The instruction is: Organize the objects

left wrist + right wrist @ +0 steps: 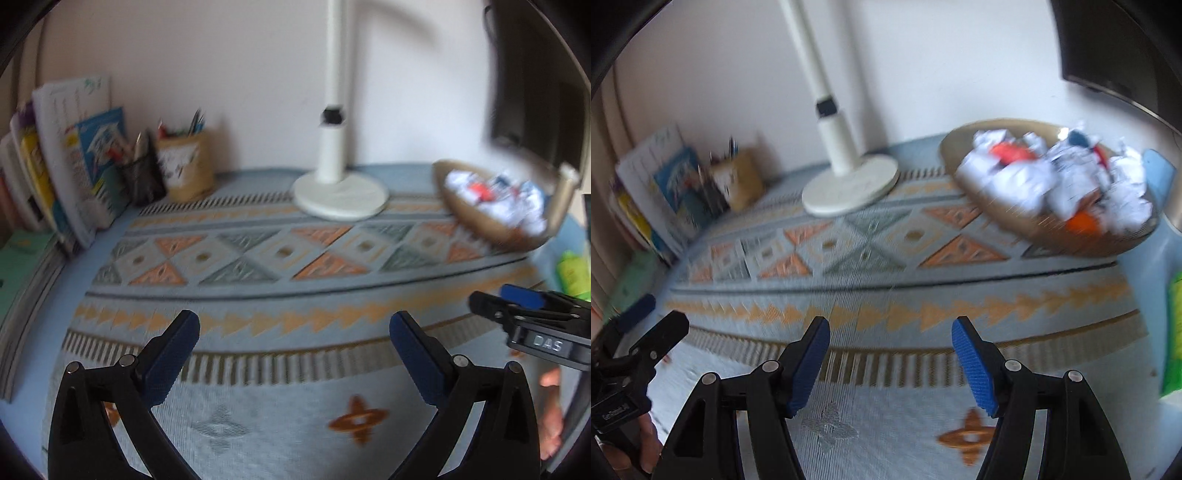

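Crumpled paper balls (1015, 177) fill the wooden bowl (997, 221) at the tabletop's (886, 295) far right; I judge them light and crushable, best pinched across the middle. My left tongs (293, 332) and right tongs (891, 341) gape empty.

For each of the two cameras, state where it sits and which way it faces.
Left wrist: on the left gripper, aimed down across the patterned cloth toward the lamp; the right gripper shows at right.
Right wrist: on the right gripper, facing the same way; the left gripper shows at left.
Shared: cloth, lamp, basket of wrapped items, books.
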Demonstrator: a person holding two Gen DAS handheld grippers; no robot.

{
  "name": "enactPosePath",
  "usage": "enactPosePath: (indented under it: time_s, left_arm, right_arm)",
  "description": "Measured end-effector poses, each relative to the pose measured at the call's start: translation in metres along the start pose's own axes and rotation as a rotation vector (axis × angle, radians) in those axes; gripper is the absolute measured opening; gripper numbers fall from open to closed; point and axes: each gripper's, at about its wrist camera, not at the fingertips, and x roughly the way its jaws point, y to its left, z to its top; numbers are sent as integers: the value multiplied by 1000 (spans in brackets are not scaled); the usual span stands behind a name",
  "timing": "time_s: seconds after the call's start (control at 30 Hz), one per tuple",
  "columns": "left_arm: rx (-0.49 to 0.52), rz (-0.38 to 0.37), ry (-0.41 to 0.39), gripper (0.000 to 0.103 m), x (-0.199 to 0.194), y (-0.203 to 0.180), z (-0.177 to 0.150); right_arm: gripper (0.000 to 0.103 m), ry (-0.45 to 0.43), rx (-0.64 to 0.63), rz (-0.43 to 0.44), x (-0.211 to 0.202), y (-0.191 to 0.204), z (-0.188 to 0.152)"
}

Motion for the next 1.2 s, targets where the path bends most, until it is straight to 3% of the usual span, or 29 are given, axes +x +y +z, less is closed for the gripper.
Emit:
enactPosePath:
  time_s: [0.17, 0.37, 0.53, 0.63, 1.2]
  left_arm:
    - [-13, 48, 65, 102, 29, 13, -8]
    - [26, 59, 206, 102, 51, 4, -14]
    - [-4, 38, 227, 103, 53, 9, -15]
    - [-56, 25, 241, 103, 55, 16, -15]
    - [-51, 29, 242, 103, 55, 14, -16]
  right_arm:
    - [67, 45, -34, -67, 28, 10, -9]
    - [67, 66, -79, -118, 34, 17, -14]
    - [70, 78, -70, -123, 39, 15, -14]
    - [81, 85, -75, -135, 40, 16, -14]
    - [92, 110, -89, -147, 46, 18, -13]
